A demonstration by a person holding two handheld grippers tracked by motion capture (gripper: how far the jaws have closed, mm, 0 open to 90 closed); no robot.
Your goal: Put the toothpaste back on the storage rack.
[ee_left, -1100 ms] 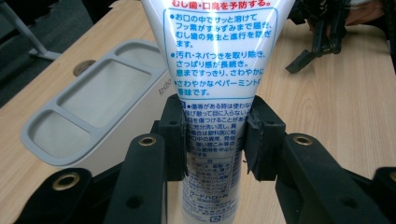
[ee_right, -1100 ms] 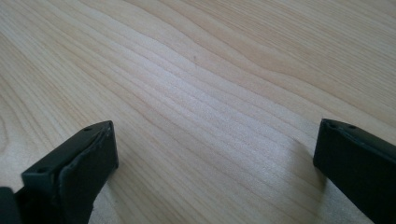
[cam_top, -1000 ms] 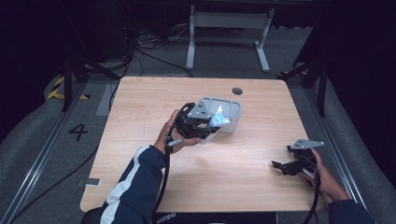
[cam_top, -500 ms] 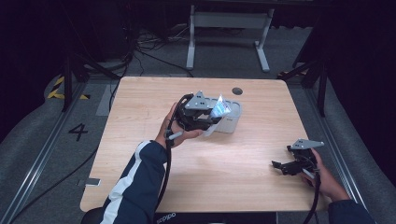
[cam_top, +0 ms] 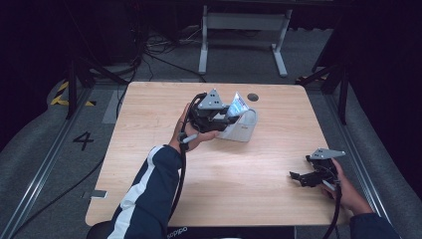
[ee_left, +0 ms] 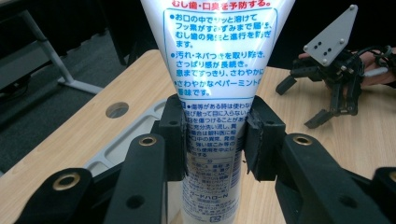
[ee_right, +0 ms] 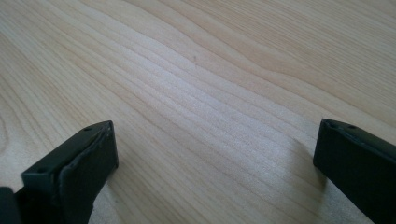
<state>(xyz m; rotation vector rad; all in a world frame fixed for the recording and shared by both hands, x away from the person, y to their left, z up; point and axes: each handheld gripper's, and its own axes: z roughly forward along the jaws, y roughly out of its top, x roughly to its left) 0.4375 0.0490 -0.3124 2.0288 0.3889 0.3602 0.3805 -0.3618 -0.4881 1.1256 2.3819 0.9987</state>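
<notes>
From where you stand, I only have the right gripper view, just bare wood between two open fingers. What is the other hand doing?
Observer: The left gripper is shut on a white toothpaste tube, its fingers pinching the tube's lower part.
Operator: Where is that on the table?
Observer: In the high view it is held over a grey tray near the table's far edge.
Operator: And where am I relative to it?
Observer: Your right gripper sits near the table's front right corner, well apart from the tray, with nothing between its fingers.
</notes>
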